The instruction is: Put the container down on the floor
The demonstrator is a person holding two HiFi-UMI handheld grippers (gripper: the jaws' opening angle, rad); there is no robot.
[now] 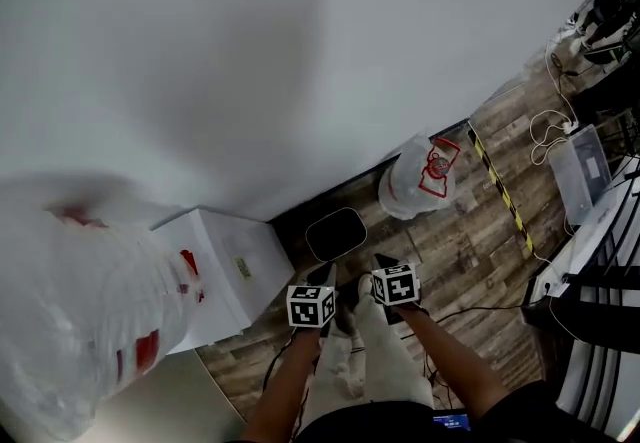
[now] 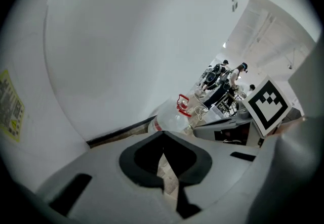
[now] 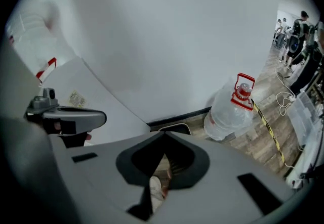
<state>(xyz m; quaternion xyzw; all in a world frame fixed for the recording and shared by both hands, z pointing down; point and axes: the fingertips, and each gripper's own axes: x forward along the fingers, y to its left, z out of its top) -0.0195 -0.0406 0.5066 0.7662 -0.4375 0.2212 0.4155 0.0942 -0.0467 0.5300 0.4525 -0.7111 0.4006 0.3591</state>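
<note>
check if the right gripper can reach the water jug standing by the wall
Probably yes: only wood floor lies between the right gripper and the water jug. Its jaws are shut and would need opening first.

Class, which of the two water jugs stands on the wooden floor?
The right jug with the red handle, by the wall; the left jug sits higher, beside the white box.

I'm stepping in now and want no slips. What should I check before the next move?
1. Jug on the floor by the wall: ok.
2. Left gripper empty, jaws together: ok.
3. Right gripper empty, jaws together: ok.
4. Both grippers apart from the jug: ok.
5. Jug's cap tight: cannot tell.
</note>
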